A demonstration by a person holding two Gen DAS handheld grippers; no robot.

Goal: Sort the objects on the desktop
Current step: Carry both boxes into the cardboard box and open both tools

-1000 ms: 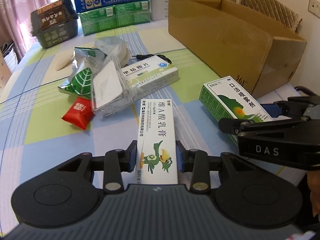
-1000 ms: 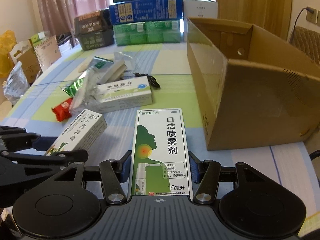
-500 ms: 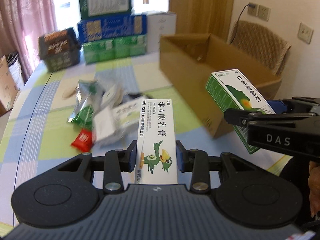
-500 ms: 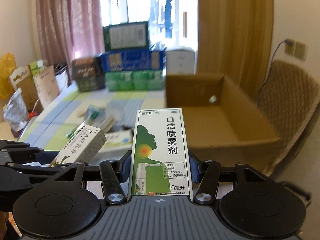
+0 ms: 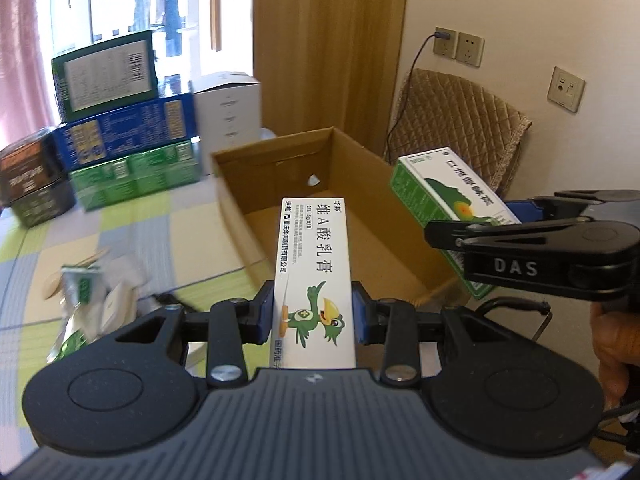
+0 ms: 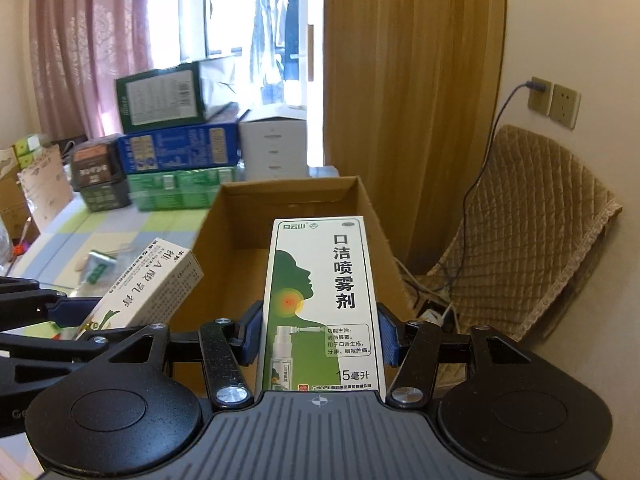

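Note:
My left gripper [image 5: 313,314] is shut on a narrow white ointment box with a green cartoon bird [image 5: 314,272], held in the air over the near part of the open cardboard box [image 5: 280,168]. My right gripper [image 6: 318,334] is shut on a green and white throat-spray box [image 6: 320,300], also lifted above the cardboard box [image 6: 288,196]. In the left wrist view the spray box [image 5: 444,200] and the right gripper [image 5: 472,226] hang at the right. In the right wrist view the ointment box [image 6: 148,284] shows at the left.
Loose packets and pouches [image 5: 88,296] lie on the checked tablecloth [image 5: 132,216] at the left. Stacked green, blue and dark cartons [image 5: 124,148] stand at the table's far side. A padded chair [image 6: 528,232] and wall sockets [image 5: 458,46] are at the right.
Both grippers have risen from the table with their boxes and moved toward the cardboard box, whose open inside now shows below them. The grips have not changed.

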